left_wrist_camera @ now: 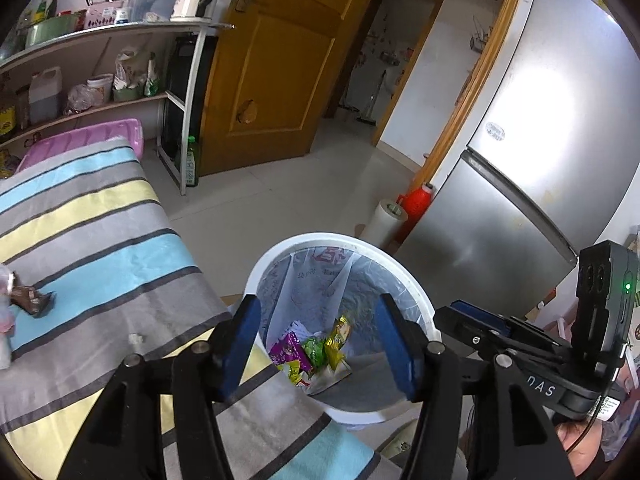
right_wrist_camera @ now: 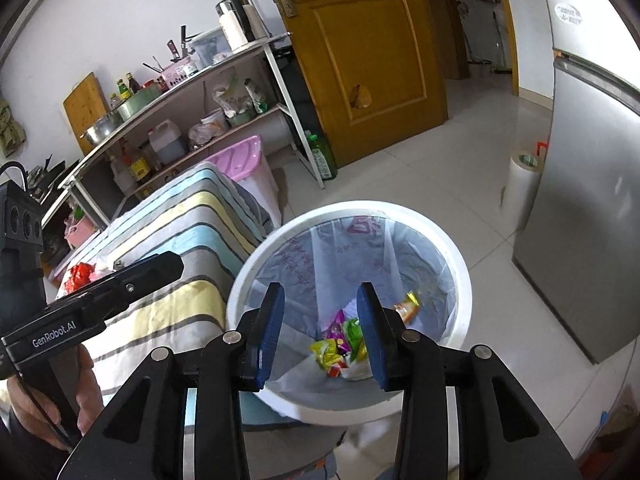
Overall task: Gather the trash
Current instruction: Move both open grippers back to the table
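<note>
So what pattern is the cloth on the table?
Stripes of blue, yellow and grey with dark lines, on the cloth; clearest in the left wrist view.

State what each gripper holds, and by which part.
Nothing. The left gripper and right gripper both stand open over the bin, jaws empty.

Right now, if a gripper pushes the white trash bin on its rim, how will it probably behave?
The white trash bin looks like thin plastic and holds only a few wrappers, so it is probably light and would slide or tip on the smooth floor tiles. Its thin liner bag looks floppy and might slip inward.
</note>
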